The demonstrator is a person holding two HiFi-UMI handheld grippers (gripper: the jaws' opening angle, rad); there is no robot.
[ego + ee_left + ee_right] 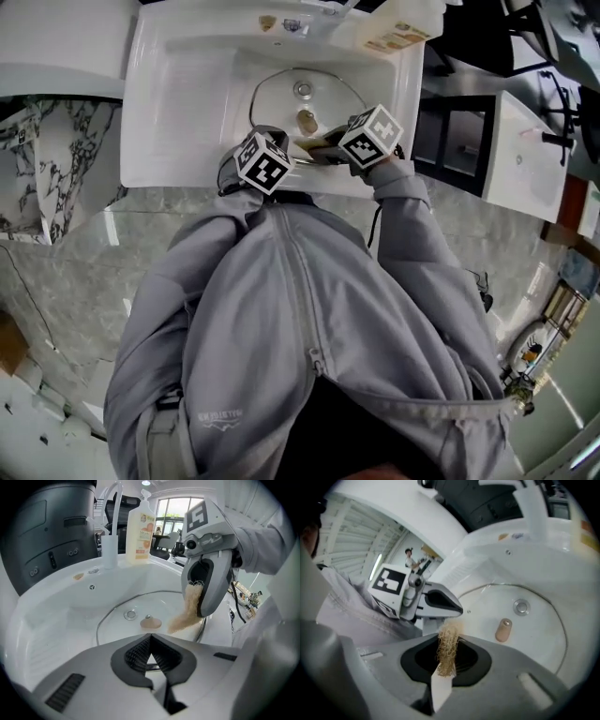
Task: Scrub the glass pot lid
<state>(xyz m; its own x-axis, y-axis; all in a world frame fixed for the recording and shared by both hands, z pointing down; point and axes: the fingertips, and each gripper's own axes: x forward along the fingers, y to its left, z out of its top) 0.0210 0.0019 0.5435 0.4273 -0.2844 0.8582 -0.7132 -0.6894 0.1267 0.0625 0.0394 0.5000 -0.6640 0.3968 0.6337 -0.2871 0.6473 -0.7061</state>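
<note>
Nearest, the left gripper [150, 657] is clamped shut on the near rim of the glass pot lid [117, 620], which lies flat in the sink [150, 141]. At its 3 o'clock the right gripper [446, 667] pinches a fibrous scrub pad [449, 641] (mid-scrub, I judge). The next move calls for pressing it across toward the knob [151, 622]. The basin walls ring the lid closely, and the soap bottle [140, 531] at 12 o'clock stands clear.

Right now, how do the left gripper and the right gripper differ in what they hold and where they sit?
The left gripper pinches the near rim of the glass pot lid; the right gripper clamps a tan fibrous scrubber. The left gripper sits low at the lid's edge; the right gripper hangs above the glass, scrubber trailing down toward it. Both have jaws shut on something, over the white sink.
</note>
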